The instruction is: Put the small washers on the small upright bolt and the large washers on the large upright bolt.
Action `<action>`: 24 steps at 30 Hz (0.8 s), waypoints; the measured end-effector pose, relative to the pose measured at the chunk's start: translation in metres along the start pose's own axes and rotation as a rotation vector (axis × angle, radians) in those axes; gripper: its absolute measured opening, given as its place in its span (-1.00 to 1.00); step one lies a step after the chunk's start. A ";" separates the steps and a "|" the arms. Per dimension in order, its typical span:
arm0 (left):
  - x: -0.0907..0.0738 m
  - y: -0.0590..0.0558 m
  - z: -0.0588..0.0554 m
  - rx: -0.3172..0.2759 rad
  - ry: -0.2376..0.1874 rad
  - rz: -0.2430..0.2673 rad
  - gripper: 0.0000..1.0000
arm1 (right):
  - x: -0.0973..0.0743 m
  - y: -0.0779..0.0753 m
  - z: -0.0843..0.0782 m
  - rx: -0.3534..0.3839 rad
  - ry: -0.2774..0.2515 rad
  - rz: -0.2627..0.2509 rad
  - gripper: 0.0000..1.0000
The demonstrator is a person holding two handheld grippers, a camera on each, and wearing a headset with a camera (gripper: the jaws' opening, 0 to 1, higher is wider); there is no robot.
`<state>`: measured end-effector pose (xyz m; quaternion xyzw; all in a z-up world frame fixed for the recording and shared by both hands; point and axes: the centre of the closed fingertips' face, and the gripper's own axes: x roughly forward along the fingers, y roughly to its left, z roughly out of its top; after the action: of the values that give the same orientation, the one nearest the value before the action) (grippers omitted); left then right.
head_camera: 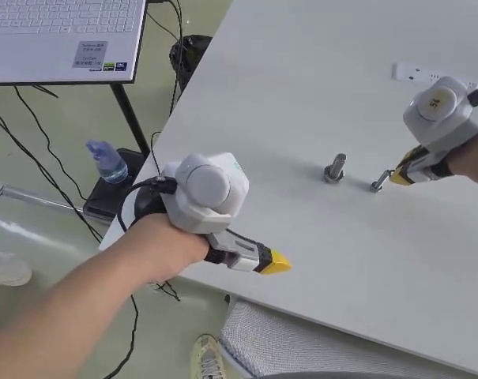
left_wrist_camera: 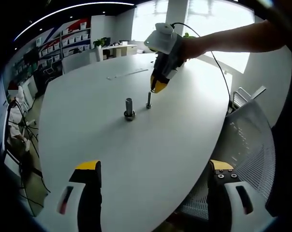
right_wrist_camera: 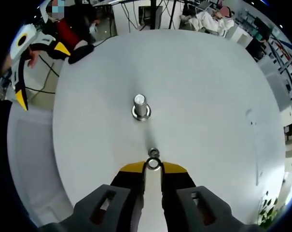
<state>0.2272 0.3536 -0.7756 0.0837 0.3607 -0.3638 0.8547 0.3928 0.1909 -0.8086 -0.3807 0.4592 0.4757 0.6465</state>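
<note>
A: Our left gripper (head_camera: 275, 264) has a rounded white-grey housing (head_camera: 207, 189), with a black cable (head_camera: 144, 186) looping off its back.
B: Our right gripper (head_camera: 395, 177) wears the same pale shell (head_camera: 452, 118), with a yellowish round mark (head_camera: 439, 101) on top.
A: Our jaws are black with yellow caps (left_wrist_camera: 86, 166). In the left gripper view we see small screws (left_wrist_camera: 226, 176) on one and a reddish slot (left_wrist_camera: 64, 200) on the other.
B: In the right gripper view ours look dark grey, with slotted cut-outs (right_wrist_camera: 103, 197).
</note>
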 end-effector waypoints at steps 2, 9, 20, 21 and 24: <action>0.000 0.000 -0.001 0.001 0.003 -0.001 0.82 | 0.003 -0.005 0.001 -0.001 0.000 0.001 -0.75; 0.001 0.000 -0.003 -0.002 0.010 -0.003 0.81 | 0.003 -0.001 0.005 -0.008 -0.002 0.003 -0.75; 0.001 0.003 -0.004 -0.003 0.017 -0.004 0.79 | 0.006 0.003 0.006 -0.015 0.005 0.011 -0.75; 0.001 0.003 -0.004 -0.005 0.015 -0.005 0.79 | 0.007 0.003 0.006 -0.018 0.007 0.010 -0.75; 0.001 0.004 -0.005 -0.008 0.017 -0.005 0.79 | 0.007 0.003 0.005 -0.019 0.011 0.011 -0.75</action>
<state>0.2275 0.3575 -0.7806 0.0825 0.3693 -0.3639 0.8511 0.3918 0.1982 -0.8142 -0.3870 0.4605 0.4813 0.6376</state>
